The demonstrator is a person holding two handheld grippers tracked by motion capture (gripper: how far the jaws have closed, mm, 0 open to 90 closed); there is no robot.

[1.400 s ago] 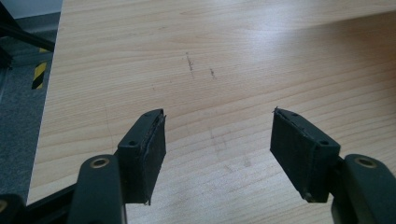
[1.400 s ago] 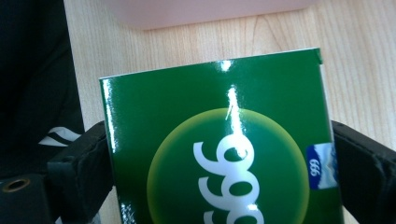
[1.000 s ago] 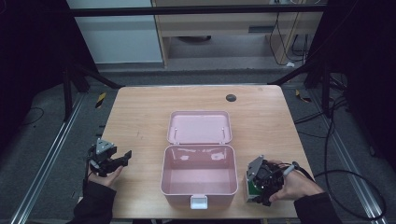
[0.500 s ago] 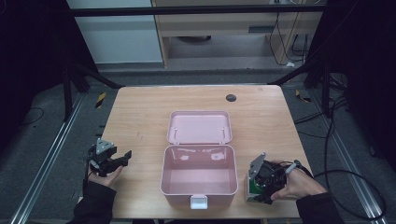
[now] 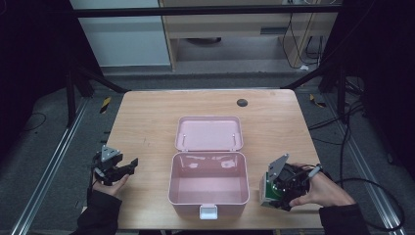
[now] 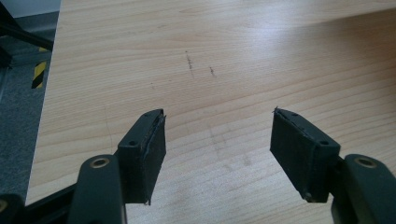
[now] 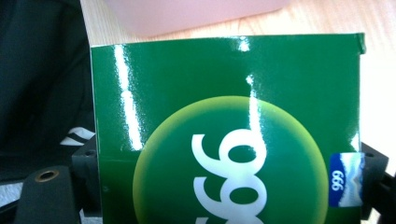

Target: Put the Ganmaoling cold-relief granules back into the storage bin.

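The right tool (image 5: 272, 192) pinches a green box (image 7: 224, 130) beside the open pink case (image 5: 208, 183), seemingly for packing, while the left tool (image 6: 219, 158) waits spread above the counter (image 5: 147, 112).

The right hand-held gripper (image 5: 275, 192) has just been closing its jaws, and they now clamp the green box (image 5: 266, 190) between them. Gripper and box have lifted slightly off the worktop (image 5: 147, 122) beside the pink case (image 5: 208, 183).

Green box (image 7: 224, 116) w/ yellow-green circle & white digits; pink case (image 5: 208, 183); light wood table (image 5: 147, 122).
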